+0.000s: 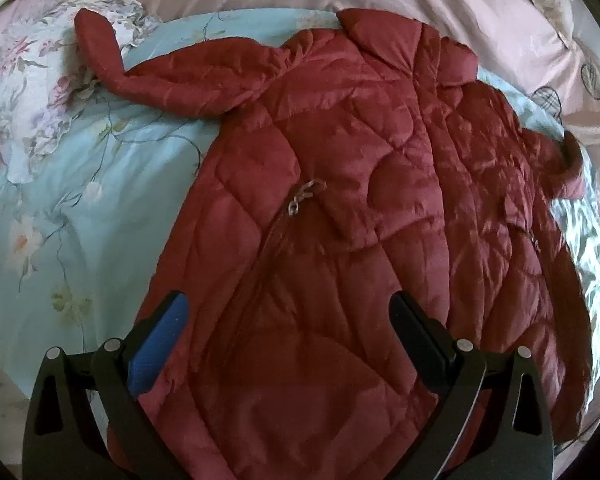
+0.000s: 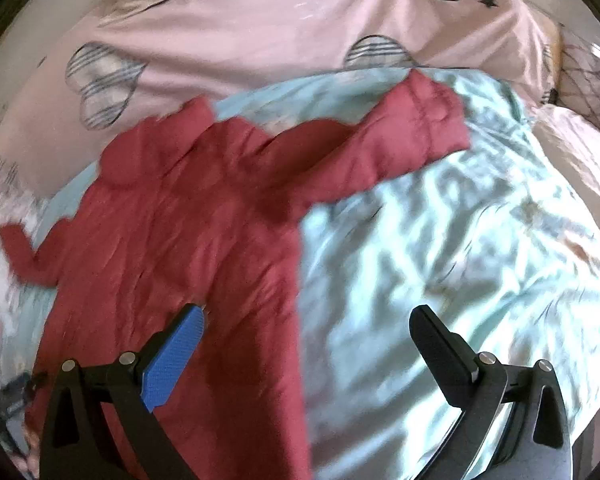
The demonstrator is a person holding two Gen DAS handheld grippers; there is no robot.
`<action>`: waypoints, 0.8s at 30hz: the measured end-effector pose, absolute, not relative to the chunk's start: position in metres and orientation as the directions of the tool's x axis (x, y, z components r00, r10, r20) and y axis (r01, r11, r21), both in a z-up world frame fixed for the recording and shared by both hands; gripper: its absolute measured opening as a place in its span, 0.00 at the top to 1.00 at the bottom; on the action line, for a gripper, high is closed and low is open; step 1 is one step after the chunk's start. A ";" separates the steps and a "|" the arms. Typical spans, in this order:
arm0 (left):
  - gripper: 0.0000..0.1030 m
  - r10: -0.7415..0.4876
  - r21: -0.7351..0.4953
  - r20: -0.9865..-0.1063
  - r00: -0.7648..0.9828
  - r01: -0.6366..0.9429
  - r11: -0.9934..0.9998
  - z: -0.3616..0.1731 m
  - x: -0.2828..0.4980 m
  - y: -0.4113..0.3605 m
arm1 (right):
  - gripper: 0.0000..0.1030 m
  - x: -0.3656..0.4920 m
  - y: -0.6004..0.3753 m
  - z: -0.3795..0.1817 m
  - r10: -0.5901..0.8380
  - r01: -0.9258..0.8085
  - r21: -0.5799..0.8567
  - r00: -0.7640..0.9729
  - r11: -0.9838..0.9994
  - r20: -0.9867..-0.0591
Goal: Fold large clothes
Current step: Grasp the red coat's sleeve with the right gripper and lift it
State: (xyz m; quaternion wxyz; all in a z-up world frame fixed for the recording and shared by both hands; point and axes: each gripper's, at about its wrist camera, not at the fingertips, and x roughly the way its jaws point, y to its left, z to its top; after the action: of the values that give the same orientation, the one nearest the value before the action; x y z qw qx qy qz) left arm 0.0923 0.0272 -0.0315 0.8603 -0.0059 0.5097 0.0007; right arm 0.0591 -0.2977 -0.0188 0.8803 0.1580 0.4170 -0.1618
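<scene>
Jacket [image 1: 340,200] flat on bed; zipper pull [image 1: 304,198] only left view; both grippers [image 1: 288,308] [image 2: 308,320] wide, empty.

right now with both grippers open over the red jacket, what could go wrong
1. The quilted red jacket looks puffy and slick; a fold may spring back open.
2. The left sleeve trails onto the floral pillow and could drag it.
3. The rumpled blue sheet might get pinched along with the fabric.

Both wrist views look down, sharing the red jacket [image 1: 340,200].
</scene>
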 end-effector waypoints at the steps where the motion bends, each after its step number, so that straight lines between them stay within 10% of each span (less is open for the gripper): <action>1: 0.02 -0.003 -0.009 -0.879 0.477 -0.009 1.000 -0.032 0.095 0.028 | 0.00 0.065 -0.308 -0.018 -0.160 0.432 0.149 0.601 0.890 -0.783; 24: 0.02 -0.029 -0.009 -0.876 0.481 0.042 0.999 -0.050 0.160 0.013 | 0.13 0.250 -0.499 -0.053 -0.332 0.694 0.126 0.486 0.709 -0.808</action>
State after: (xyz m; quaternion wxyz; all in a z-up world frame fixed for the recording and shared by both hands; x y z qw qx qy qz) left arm 0.1601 0.0130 -0.0505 0.8605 0.0068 0.5090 -0.0207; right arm 0.2499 -0.4994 -0.0526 0.8322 0.2246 0.4024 -0.3084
